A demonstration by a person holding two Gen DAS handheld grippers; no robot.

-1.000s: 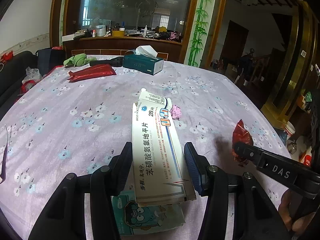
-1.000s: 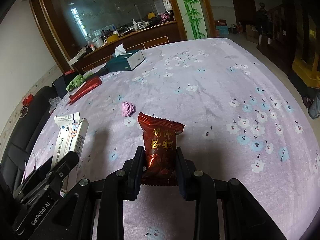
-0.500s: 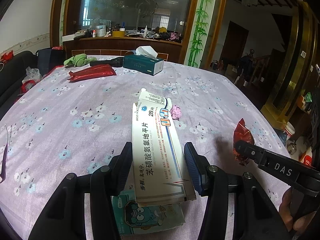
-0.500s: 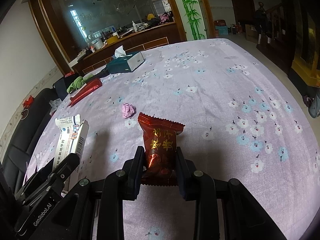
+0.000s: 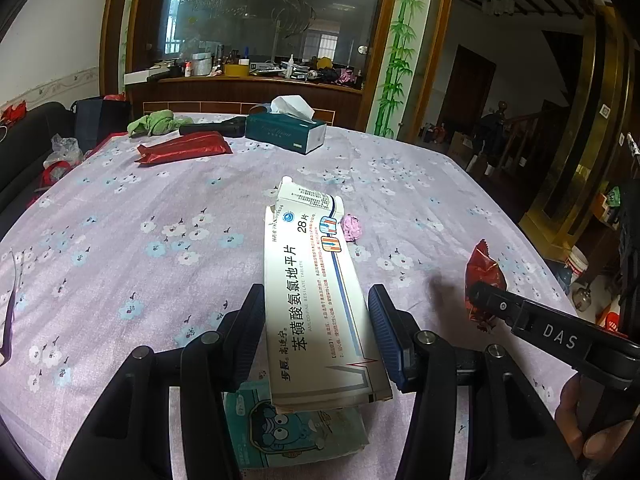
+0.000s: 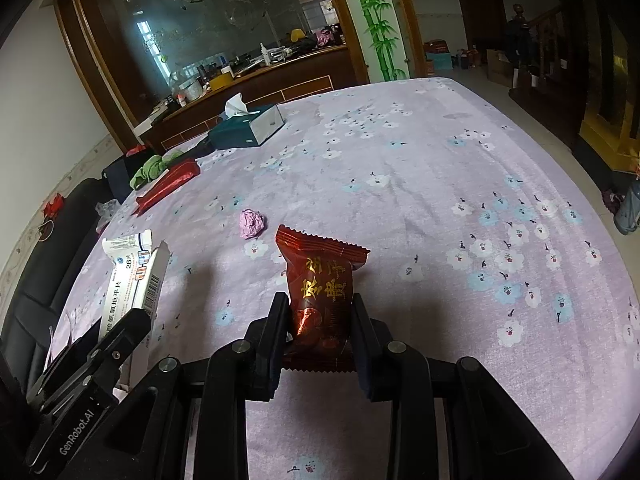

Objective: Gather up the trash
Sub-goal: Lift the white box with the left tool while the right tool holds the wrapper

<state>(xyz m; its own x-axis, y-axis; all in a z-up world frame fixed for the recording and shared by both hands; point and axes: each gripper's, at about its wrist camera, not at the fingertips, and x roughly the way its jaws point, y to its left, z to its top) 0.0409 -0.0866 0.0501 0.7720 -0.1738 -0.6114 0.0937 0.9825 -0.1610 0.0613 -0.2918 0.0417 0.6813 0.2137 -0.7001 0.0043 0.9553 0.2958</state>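
My left gripper [image 5: 316,304] is shut on a long white medicine box [image 5: 316,292] held above the table; the same box [image 6: 132,280] shows at the left of the right wrist view. Under it lies a teal cartoon packet [image 5: 292,436]. My right gripper [image 6: 318,308] is shut on a dark red snack wrapper [image 6: 320,280], also seen as the red wrapper [image 5: 482,272] at the right of the left wrist view. A crumpled pink paper ball [image 6: 252,223] lies on the cloth ahead; the same pink ball [image 5: 353,227] sits beside the box's far end.
The table wears a lilac flowered cloth [image 6: 440,184]. At its far side stand a teal tissue box [image 5: 286,132], a red foil bag [image 5: 184,148] and a green rag [image 5: 156,123]. A dark sofa [image 6: 36,272] runs along the left edge.
The right wrist view has shifted slightly; the table items sit a little higher and closer. Both grippers keep their hold.
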